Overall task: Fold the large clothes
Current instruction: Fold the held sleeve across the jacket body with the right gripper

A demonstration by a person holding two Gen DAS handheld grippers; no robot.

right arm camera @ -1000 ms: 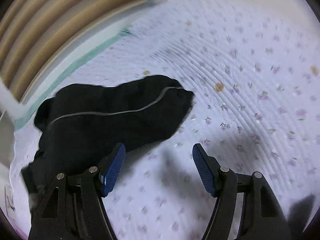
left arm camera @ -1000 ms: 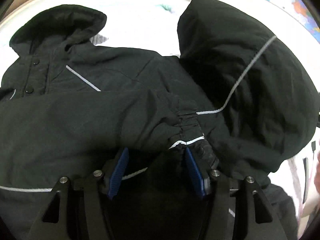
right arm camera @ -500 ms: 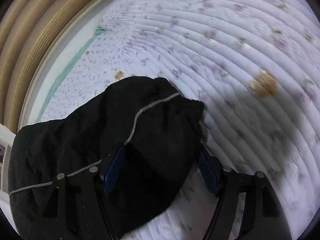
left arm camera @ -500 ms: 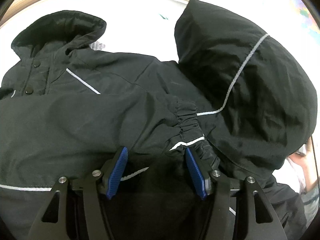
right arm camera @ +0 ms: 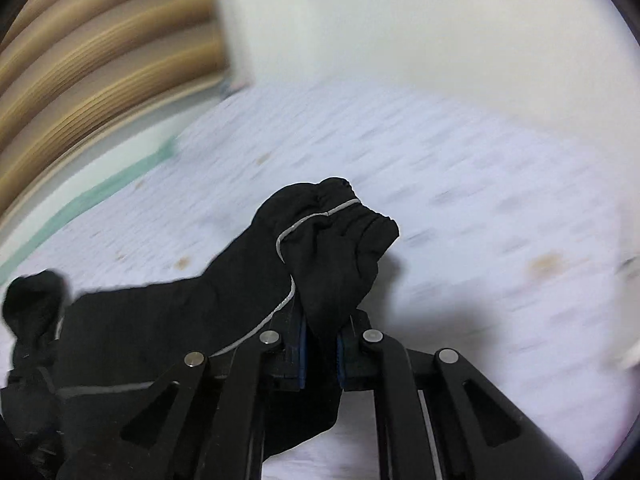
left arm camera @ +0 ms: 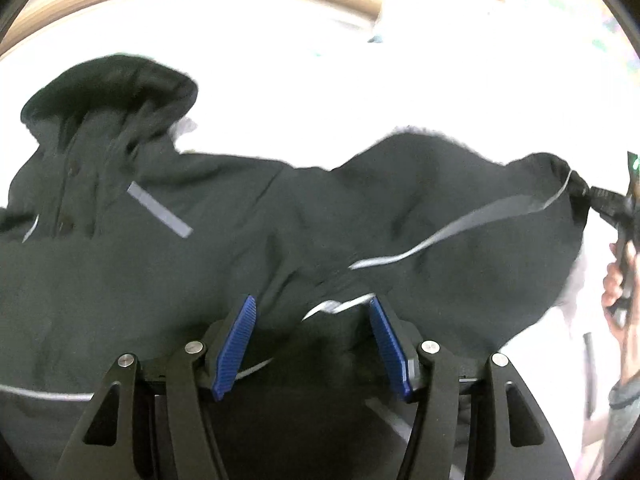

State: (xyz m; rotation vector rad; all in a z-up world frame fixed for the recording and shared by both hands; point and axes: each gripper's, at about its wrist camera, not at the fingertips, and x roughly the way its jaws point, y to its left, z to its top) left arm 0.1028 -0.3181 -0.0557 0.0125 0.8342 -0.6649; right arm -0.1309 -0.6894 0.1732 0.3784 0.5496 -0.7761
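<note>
A black hooded jacket (left arm camera: pixel 224 248) with thin grey piping lies spread on the bed, hood (left arm camera: pixel 116 92) at the upper left. My left gripper (left arm camera: pixel 312 344) is open just above the jacket's body, its blue pads on either side of a fold. My right gripper (right arm camera: pixel 319 344) is shut on the jacket's right sleeve (right arm camera: pixel 324 256) near the elastic cuff and holds it lifted off the bed. The left wrist view shows that sleeve (left arm camera: pixel 472 216) stretched out to the right, the right gripper (left arm camera: pixel 608 204) at its end.
The bed has a white quilted cover with small flowers (right arm camera: pixel 480 200). A wooden slatted headboard (right arm camera: pixel 80 80) and a white wall (right arm camera: pixel 440 20) stand beyond it. The person's hand (left arm camera: pixel 620 280) is at the right edge of the left wrist view.
My right gripper came down over the sleeve end, shut on it and lifted it. The sleeve, folded up over the jacket before, now stretches out to the right. The left gripper stayed open.
</note>
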